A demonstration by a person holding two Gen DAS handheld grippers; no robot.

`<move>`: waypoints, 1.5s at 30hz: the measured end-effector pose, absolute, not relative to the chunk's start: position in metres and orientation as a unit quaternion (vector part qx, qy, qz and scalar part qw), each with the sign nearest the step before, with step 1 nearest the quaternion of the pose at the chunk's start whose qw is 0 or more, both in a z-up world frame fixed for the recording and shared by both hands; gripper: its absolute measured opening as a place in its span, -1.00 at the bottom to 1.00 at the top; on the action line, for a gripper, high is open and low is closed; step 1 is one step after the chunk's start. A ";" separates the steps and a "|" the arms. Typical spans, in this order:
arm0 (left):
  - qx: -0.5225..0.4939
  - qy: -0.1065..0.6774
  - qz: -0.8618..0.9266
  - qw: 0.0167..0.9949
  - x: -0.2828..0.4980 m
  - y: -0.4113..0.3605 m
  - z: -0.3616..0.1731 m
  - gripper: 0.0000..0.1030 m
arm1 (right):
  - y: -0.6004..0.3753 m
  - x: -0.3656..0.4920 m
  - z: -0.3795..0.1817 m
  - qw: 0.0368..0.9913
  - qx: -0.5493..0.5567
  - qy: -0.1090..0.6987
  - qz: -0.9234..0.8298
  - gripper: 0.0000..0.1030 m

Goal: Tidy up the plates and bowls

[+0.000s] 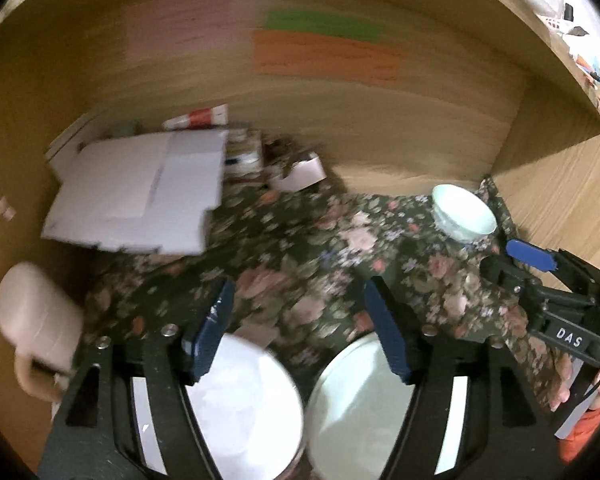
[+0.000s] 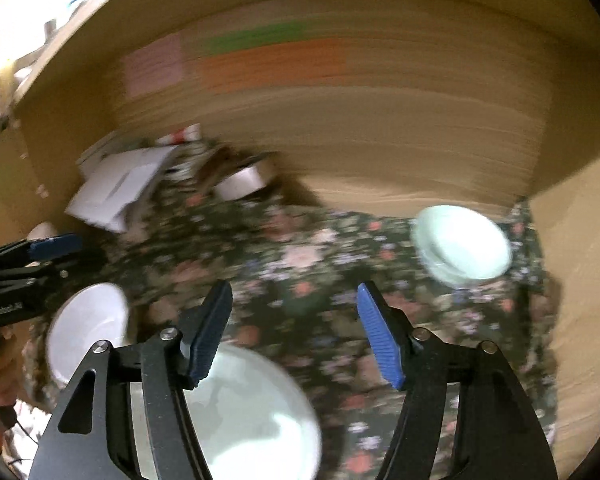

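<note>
Both views are blurred by motion. My left gripper [image 1: 300,324] is open and empty above a dark floral cloth [image 1: 300,248]. Under it lie a white plate [image 1: 244,400] and a pale green plate [image 1: 356,400], side by side. A pale green bowl [image 1: 462,212] stands at the far right of the cloth. My right gripper [image 2: 296,328] is open and empty, with the pale green plate [image 2: 252,412] below its left finger. The white plate [image 2: 86,328] lies to the left and the bowl [image 2: 462,244] at the far right. The right gripper also shows in the left wrist view [image 1: 540,268], and the left gripper in the right wrist view [image 2: 40,256].
A wooden back wall [image 1: 340,128] and a wooden side wall [image 1: 560,200] close in the cloth. White cardboard sheets [image 1: 140,196] and small boxes [image 1: 296,172] are piled at the back left. A pink mug [image 1: 36,320] stands at the left.
</note>
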State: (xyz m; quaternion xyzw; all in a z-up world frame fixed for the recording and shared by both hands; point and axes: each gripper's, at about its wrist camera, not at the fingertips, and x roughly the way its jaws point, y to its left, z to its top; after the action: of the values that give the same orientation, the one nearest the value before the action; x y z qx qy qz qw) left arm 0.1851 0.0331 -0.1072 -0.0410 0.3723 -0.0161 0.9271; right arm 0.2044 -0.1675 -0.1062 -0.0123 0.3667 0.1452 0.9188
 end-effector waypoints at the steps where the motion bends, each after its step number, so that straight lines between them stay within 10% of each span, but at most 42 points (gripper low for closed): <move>1: -0.037 0.372 -0.020 0.927 0.192 0.028 -0.107 0.39 | -0.179 0.211 -0.106 0.921 -0.010 0.367 0.134 0.20; 28: 0.043 0.427 -0.072 0.900 0.350 -0.074 -0.169 0.60 | -0.327 0.351 -0.203 0.892 0.056 0.448 -0.037 0.25; 45: 0.058 0.441 -0.088 0.891 0.357 -0.096 -0.186 0.60 | -0.319 0.332 -0.217 0.870 0.081 0.485 0.032 -0.51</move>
State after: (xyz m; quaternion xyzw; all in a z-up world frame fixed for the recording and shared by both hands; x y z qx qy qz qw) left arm 0.3570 -0.0958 -0.1858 0.0584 0.4413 -0.0879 0.8911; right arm 0.3317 -0.3192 -0.2167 0.0809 0.4850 0.0317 0.8702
